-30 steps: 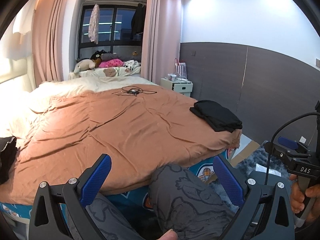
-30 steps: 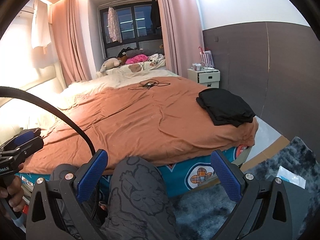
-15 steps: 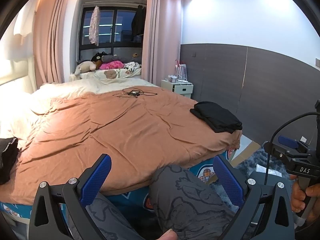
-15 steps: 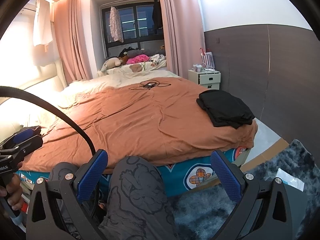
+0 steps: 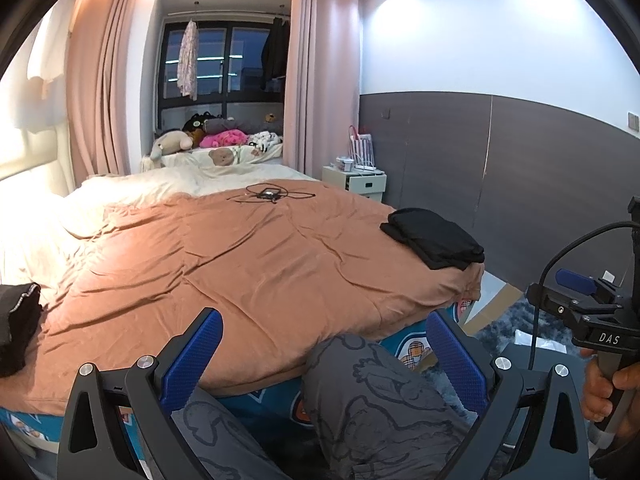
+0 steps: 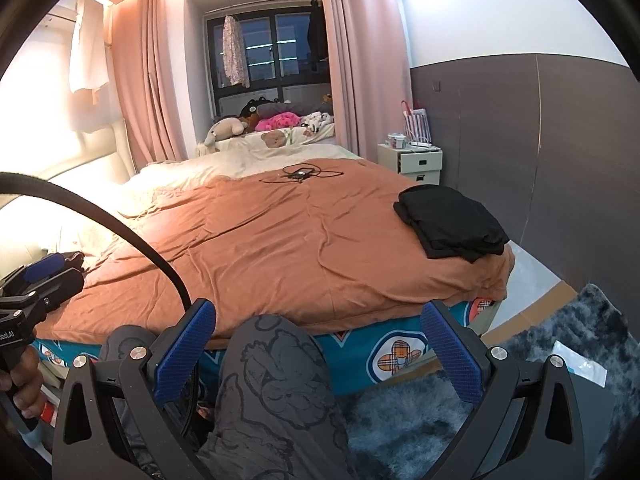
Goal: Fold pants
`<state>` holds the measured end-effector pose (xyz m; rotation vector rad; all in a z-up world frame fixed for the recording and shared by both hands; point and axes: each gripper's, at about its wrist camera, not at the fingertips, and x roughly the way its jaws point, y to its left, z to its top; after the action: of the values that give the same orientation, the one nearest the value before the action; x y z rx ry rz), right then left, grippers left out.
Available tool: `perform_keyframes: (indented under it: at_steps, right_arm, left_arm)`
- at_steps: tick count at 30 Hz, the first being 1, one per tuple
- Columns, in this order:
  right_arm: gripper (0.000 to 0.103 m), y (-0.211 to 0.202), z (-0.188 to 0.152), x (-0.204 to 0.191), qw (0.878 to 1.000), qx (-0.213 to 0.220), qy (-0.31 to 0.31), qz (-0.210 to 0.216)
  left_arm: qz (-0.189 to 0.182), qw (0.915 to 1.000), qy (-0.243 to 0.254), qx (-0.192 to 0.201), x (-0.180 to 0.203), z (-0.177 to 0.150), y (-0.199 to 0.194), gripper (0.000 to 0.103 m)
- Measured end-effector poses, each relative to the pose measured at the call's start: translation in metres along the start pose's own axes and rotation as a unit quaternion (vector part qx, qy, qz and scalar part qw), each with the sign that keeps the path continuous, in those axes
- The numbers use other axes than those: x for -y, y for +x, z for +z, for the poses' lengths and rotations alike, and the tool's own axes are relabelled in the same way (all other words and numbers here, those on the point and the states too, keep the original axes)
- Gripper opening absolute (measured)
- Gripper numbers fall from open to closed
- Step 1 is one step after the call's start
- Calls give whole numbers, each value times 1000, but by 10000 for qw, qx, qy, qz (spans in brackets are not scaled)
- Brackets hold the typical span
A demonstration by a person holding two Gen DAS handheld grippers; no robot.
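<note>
In the left wrist view, the left gripper [image 5: 324, 354] is seen with its blue pads spread wide and nothing held between them, above the person's knee [image 5: 360, 376]; a folded black garment [image 5: 434, 238] lies near the right corner of the bed [image 5: 248, 264], and another dark pile [image 5: 16, 320] sits at the left edge. In the right wrist view, the right gripper [image 6: 318, 350] is likewise released and empty, with the black garment well apart from it. Which pile holds the pants to be folded cannot be told. One garment should be chosen, grasped at the waistband edge and spread flat on the open cover before any fold.
</note>
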<state>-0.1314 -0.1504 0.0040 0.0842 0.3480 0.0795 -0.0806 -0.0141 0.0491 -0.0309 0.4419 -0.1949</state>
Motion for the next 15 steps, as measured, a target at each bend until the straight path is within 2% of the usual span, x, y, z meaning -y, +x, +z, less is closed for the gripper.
perform_keyframes:
  at_steps: [15]
  right_arm:
    - [103, -2, 2, 6, 10000, 21, -9, 26]
  left_arm:
    - [-26, 10000, -4, -43, 1, 1, 1, 102]
